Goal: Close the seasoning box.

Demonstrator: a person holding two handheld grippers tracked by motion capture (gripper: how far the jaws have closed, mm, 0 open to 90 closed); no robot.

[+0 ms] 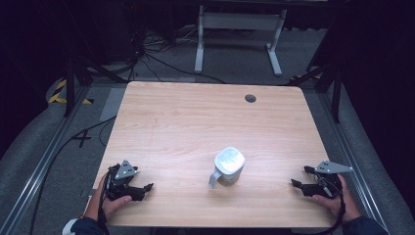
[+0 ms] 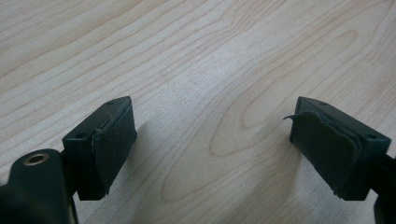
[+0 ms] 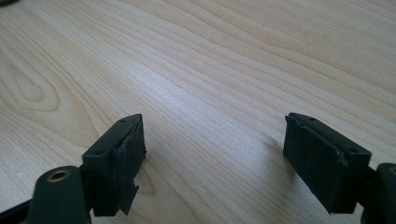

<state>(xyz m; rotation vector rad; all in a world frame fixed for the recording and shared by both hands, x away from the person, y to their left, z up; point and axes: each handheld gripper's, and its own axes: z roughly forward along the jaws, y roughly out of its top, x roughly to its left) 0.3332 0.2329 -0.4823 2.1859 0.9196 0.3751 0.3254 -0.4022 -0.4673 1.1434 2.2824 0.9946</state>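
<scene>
The white mug (image 1: pixel 228 166) sits near the front middle of the table (image 1: pixel 195 117), lid on top, handle poking toward your near-left side. Both your tongs are spread wide with nothing between the pads: the left gripper (image 1: pixel 142 188) rests low on the wood at the near-left corner, the right gripper (image 1: pixel 299 184) at the near-right, each well apart from the mug, which sits roughly between them.

I'd guess the step here is the first reach for that mug. The right gripper looks like the better bet for the body, since the handle faces the other way and won't get in the way of the pads. Come in low and level, straddle the round body below the lid, and centre it before you squeeze; the glossy side looks like it could slip or twist if you only catch it off-centre. Want the handle instead? That's the left's job, and a thinner target.

Room-wise you're fine. Lots of bare wood behind and beside the mug, just a small dark hole (image 1: pixel 250 98) far back. Only watch the front edge, the mug isn't far from it, so don't nudge it your way.
</scene>
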